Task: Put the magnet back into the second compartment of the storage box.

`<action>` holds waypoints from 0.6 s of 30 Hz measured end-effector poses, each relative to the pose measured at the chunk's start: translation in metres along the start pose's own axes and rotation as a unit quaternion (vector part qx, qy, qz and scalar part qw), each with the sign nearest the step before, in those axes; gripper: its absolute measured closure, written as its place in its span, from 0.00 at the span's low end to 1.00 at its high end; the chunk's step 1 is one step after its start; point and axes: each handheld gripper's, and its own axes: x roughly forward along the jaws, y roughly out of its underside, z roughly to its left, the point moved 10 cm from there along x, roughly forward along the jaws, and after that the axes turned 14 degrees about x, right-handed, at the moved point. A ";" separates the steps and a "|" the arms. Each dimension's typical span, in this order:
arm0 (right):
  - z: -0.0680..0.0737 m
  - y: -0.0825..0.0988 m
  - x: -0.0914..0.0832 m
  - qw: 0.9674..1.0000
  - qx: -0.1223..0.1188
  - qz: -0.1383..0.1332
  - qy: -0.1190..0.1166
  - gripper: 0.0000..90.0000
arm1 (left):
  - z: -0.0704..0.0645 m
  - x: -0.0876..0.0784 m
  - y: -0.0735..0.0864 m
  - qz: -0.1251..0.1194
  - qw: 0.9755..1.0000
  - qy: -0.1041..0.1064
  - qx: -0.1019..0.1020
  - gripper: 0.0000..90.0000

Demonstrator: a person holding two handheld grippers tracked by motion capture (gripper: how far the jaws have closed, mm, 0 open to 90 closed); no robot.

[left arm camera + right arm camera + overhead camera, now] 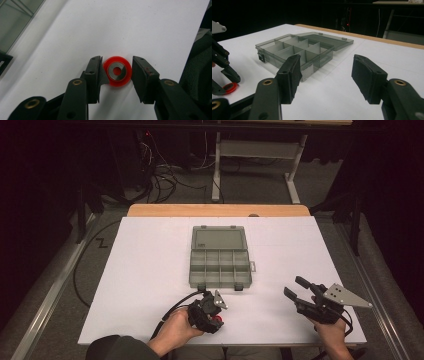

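- Left gripper [117,71], centre frame: jaws partly apart, bracketing the red ring [117,71], one pad just touching it.
- Right gripper [325,75], lower frame: jaws wide apart, empty.

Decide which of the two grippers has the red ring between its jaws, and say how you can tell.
The left gripper: the red ring lies on the white table between its jaws. The right gripper has only bare table between its wide-open jaws.
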 end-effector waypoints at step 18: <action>0.000 0.000 0.000 1.000 -0.001 -0.001 0.000 0.47 | 0.000 0.000 -0.001 0.000 1.000 0.000 -0.003 0.69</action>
